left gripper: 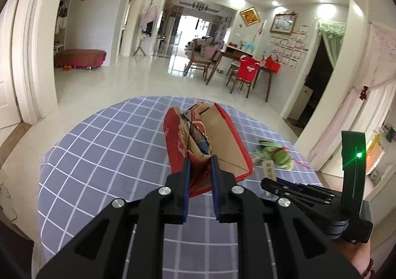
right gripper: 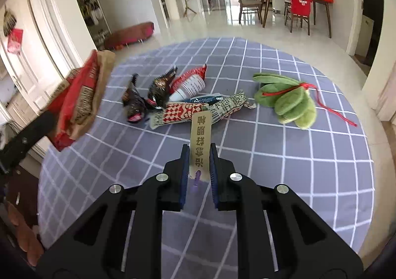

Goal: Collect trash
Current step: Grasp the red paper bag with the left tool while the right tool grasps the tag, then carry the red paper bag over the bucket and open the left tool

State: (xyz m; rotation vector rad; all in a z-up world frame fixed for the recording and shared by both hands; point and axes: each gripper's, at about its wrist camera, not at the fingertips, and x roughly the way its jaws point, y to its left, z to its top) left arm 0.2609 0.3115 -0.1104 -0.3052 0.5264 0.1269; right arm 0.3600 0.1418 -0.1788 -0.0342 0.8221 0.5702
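My left gripper (left gripper: 200, 159) is shut on the near edge of a red and brown paper bag (left gripper: 222, 135), which stands open-mouthed above the checked tablecloth (left gripper: 111, 150). In the right wrist view the same bag (right gripper: 81, 98) hangs at the left, off the table. My right gripper (right gripper: 199, 146) is shut on a tan paper tag (right gripper: 201, 130) printed with characters. Beyond the tag lies a heap of snack wrappers: two black ones (right gripper: 138, 101), a red and white one (right gripper: 190, 83), and a red patterned one (right gripper: 178, 112).
A green plush leaf bundle (right gripper: 287, 98) with a red cord lies on the right of the round table (right gripper: 297, 167). Past the table edge is shiny tiled floor, with a dining table and chairs (right gripper: 297, 7) far back and a low red bench (right gripper: 131, 33).
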